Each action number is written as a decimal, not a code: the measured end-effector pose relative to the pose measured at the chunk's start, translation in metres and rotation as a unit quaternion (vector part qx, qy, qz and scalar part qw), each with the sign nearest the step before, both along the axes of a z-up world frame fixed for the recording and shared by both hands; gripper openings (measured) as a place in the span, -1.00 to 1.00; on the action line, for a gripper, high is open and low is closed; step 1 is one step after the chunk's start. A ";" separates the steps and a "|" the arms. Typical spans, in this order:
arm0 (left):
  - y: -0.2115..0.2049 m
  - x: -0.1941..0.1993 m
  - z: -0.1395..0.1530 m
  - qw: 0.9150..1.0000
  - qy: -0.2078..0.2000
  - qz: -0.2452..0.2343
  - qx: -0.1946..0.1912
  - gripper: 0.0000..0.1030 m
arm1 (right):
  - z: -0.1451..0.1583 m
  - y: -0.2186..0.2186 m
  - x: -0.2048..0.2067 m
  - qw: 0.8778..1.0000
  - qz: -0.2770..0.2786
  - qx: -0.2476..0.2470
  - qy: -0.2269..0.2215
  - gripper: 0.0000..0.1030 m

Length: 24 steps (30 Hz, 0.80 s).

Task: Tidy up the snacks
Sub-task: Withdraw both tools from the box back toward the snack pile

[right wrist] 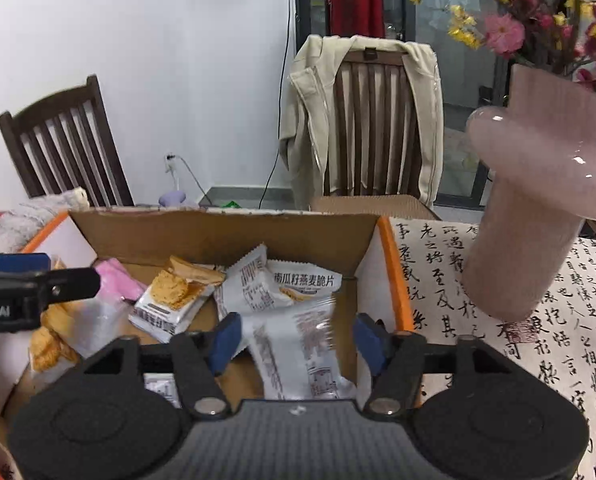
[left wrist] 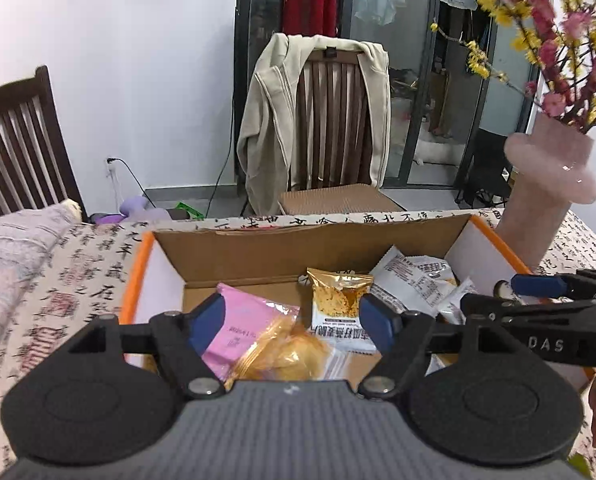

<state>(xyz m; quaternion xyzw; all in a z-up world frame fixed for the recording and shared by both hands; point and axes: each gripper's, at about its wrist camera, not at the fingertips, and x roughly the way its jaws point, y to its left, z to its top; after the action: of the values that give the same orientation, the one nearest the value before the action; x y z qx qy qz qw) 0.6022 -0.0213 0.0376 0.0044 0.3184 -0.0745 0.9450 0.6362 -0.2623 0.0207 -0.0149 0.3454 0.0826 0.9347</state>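
Both hovering over box [left wrist: 257, 252] on calligraphy-cloth table [left wrist: 77, 264]: left gripper [left wrist: 293, 324] and right gripper [right wrist: 293, 344] gaping, gripping nothing. Snacks [right wrist: 281, 288] lying inside. Vase [right wrist: 538, 200] standing beside box's right edge; chair [left wrist: 330, 120] wearing jacket behind.

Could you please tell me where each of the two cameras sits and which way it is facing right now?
Left wrist: on the left gripper, angled down into the cardboard box; the right gripper intrudes at right.
Right wrist: on the right gripper, over a white snack packet; the left gripper enters at left.
Shared: box, pink vase, jacket-draped chair.
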 end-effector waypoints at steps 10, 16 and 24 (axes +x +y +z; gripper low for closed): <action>0.020 -0.146 0.050 0.998 -0.062 0.019 0.011 0.89 | 0.053 -0.026 -0.111 0.998 0.007 0.038 -0.040 0.65; 0.029 -0.269 0.075 0.992 -0.122 0.029 0.003 1.00 | 0.068 -0.043 -0.213 0.993 0.026 0.103 -0.058 0.74; 0.028 -0.418 0.059 0.986 -0.166 0.033 -0.011 1.00 | 0.071 -0.056 -0.358 0.987 0.047 0.101 -0.116 0.78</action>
<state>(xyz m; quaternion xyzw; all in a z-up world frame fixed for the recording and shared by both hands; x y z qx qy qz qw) 0.1841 0.0064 0.0969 -0.0038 0.1565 -0.0449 0.9866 0.2784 -0.3179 0.0920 0.0538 0.2234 0.1587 0.9602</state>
